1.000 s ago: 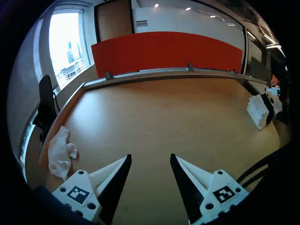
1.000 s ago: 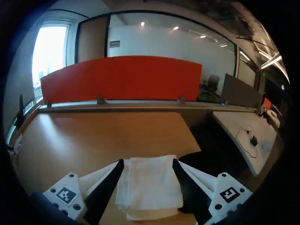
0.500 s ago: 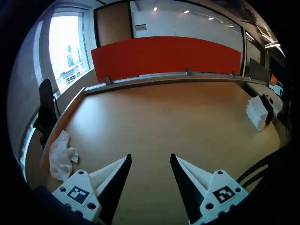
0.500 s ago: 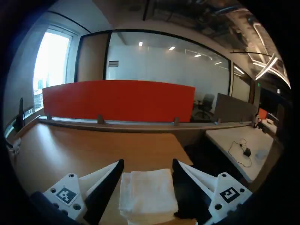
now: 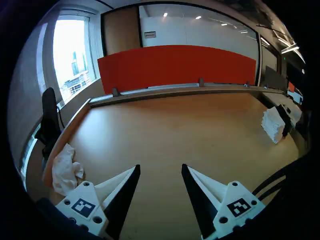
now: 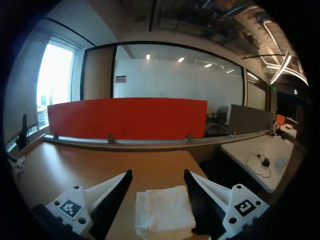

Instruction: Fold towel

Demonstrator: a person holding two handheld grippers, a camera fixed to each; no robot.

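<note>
A stack of folded white towels (image 6: 166,212) lies on the wooden table (image 6: 80,168) at its right edge, below and between the fingers of my right gripper (image 6: 158,179), which is open and holds nothing. In the left gripper view the same stack (image 5: 273,124) sits at the far right of the table (image 5: 180,128). A crumpled white towel (image 5: 64,170) lies at the table's left edge, left of my left gripper (image 5: 159,172). That gripper is open and empty above bare wood.
A red divider panel (image 5: 176,62) runs along the table's far edge. A black chair (image 5: 48,116) stands beyond the left edge by the window. A second white desk (image 6: 260,154) with a cable lies to the right across a gap.
The right gripper has tilted upward and drawn back, so the folded stack sits lower and smaller between its fingers. The left gripper has barely moved.
</note>
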